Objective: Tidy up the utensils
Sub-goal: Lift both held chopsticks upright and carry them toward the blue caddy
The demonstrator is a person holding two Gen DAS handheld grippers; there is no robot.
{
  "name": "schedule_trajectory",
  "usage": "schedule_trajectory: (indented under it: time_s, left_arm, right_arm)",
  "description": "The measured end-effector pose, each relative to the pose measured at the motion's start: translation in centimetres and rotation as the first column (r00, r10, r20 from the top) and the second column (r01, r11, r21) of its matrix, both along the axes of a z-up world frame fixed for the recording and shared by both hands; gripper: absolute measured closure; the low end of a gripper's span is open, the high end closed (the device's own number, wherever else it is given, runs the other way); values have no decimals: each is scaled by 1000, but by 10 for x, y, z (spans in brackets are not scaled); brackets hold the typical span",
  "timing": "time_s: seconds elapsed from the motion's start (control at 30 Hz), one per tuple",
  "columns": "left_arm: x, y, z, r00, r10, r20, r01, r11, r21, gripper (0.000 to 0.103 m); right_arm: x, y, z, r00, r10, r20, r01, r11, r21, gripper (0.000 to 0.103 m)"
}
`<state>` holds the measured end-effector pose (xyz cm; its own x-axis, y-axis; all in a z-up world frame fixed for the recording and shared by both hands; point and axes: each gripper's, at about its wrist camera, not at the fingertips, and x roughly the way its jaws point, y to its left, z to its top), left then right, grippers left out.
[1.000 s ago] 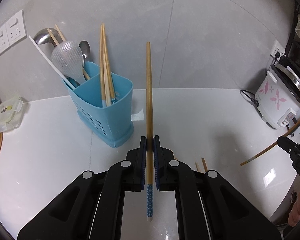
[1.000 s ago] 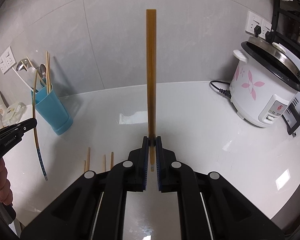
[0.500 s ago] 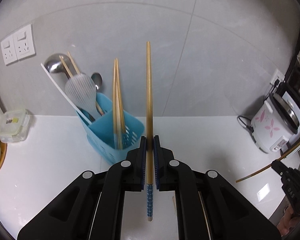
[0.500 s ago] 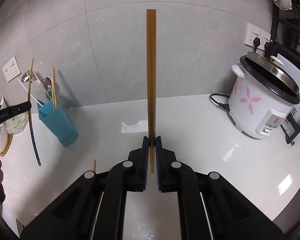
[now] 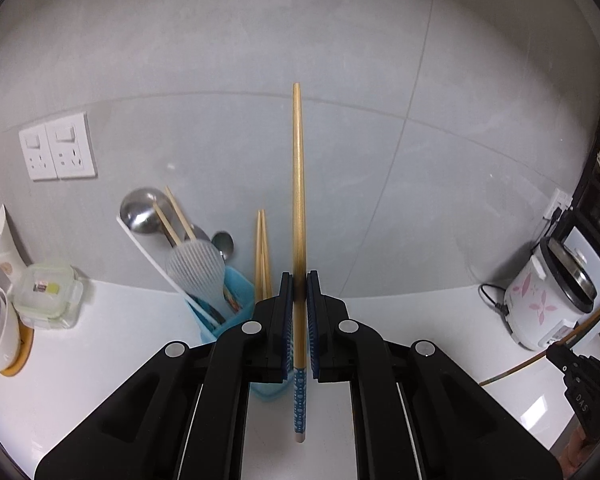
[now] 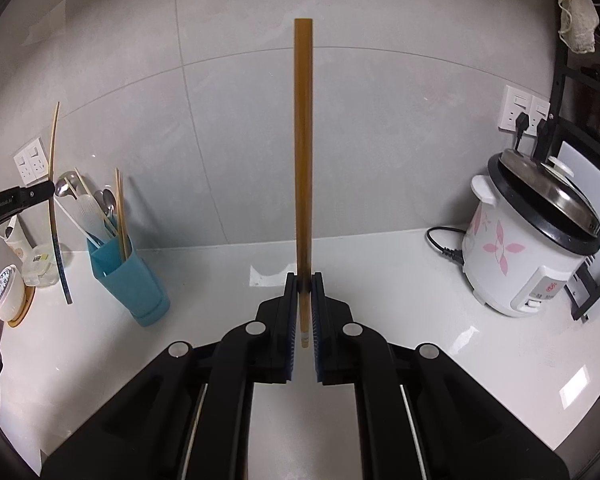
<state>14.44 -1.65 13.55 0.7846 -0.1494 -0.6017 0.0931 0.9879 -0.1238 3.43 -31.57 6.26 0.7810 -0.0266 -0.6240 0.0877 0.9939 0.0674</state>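
Note:
My left gripper (image 5: pixel 299 280) is shut on a wooden chopstick (image 5: pixel 298 200) with a blue patterned end; it stands upright above the blue utensil holder (image 5: pixel 236 300). The holder contains a pair of chopsticks (image 5: pixel 262 252), a ladle (image 5: pixel 142 212), a white rice paddle and spoons. My right gripper (image 6: pixel 304 280) is shut on a plain wooden chopstick (image 6: pixel 303 140), also upright, over the white counter. In the right wrist view the left gripper (image 6: pixel 51 191) shows at the far left, just left of the holder (image 6: pixel 128 276). The right gripper's tip (image 5: pixel 556 354) appears low right in the left wrist view.
A white rice cooker (image 6: pixel 532 248) with pink flowers stands at the right, plugged into a wall socket (image 6: pixel 522 110). A lidded food box (image 5: pixel 46 300), a cup and a white bottle sit left of the holder. The counter (image 6: pixel 380 264) is white and glossy.
Both grippers have risen with their chopsticks. The utensil holder has slid down in the left wrist view and is now partly hidden behind the fingers; the loose chopsticks on the counter have left view.

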Motion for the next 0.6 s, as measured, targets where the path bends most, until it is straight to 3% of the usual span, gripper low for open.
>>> schedule_trajectory:
  time_s: [0.2, 0.6]
  left_arm:
    - [14, 7, 9, 996, 24, 84, -23, 1000, -5, 97]
    - [46, 8, -23, 994, 44, 100, -45, 999, 3, 97]
  right_arm:
    - [7, 6, 4, 1000, 24, -1, -24, 1000, 16, 97]
    - [14, 11, -6, 999, 35, -31, -34, 999, 23, 97]
